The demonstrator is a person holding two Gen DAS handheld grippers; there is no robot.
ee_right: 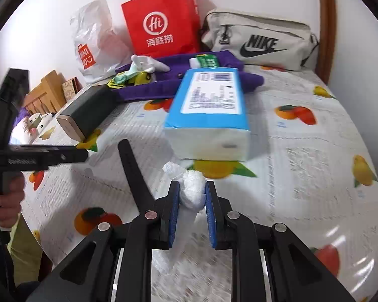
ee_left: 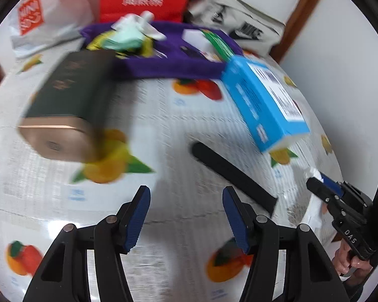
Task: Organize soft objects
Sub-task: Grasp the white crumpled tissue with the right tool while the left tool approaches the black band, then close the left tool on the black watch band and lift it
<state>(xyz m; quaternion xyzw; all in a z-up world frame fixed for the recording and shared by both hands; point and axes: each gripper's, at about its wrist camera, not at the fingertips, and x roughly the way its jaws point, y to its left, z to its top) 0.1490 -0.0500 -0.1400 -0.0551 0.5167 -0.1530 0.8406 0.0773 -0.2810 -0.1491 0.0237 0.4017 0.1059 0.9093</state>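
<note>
The job looks barely begun. The right gripper (ee_right: pixel 192 196) pinches a crumpled white tissue (ee_right: pixel 192 188) between its blue pads, just above the fruit-print tablecloth (ee_right: pixel 302 156), close in front of the blue tissue pack (ee_right: pixel 209 105). The left gripper (ee_left: pixel 185 216) hangs spread with nothing between its jaws. Still unsorted, as far as I can judge, are the soft bits heaped on the purple cloth (ee_right: pixel 148 90) at the back (pale green and white pieces, too blurred to name), besides the pack itself.
</note>
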